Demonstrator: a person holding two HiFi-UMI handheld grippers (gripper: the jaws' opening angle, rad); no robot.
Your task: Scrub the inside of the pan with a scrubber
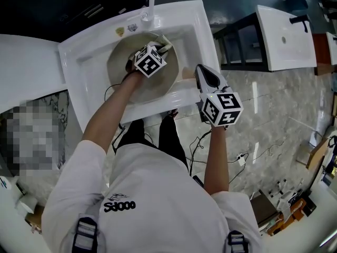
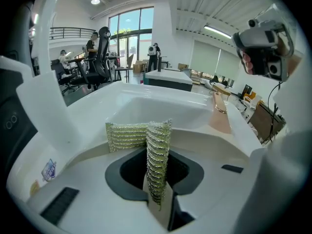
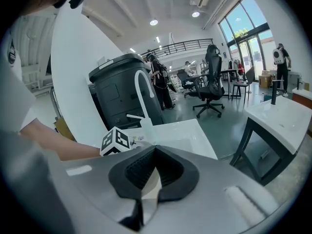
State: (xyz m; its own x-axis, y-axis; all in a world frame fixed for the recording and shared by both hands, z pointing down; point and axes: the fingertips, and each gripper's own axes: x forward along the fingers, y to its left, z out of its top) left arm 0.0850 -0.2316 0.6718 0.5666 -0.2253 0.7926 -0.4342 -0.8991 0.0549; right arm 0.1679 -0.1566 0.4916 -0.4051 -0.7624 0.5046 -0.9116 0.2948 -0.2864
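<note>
A round beige pan [image 1: 122,57] lies in the white sink [image 1: 202,30]. My left gripper [image 1: 160,45] reaches into the pan and is shut on a yellow-green mesh scrubber [image 1: 165,41]. In the left gripper view the scrubber [image 2: 130,135] is folded between the jaws of the left gripper [image 2: 158,189], sticking out past them over the pan's pale rim [image 2: 200,138]. My right gripper [image 1: 200,71] is at the sink's right edge, shut on the pan's pale wooden handle [image 1: 187,74]. A strip of that handle [image 3: 153,183] shows between the closed pads of the right gripper [image 3: 155,167].
A white faucet [image 1: 150,1] arches over the back of the sink. A second white basin on a black stand [image 1: 284,30] is to the right. Cables lie on the marble floor [image 1: 274,125]. A black bin [image 3: 122,91] stands behind the sink.
</note>
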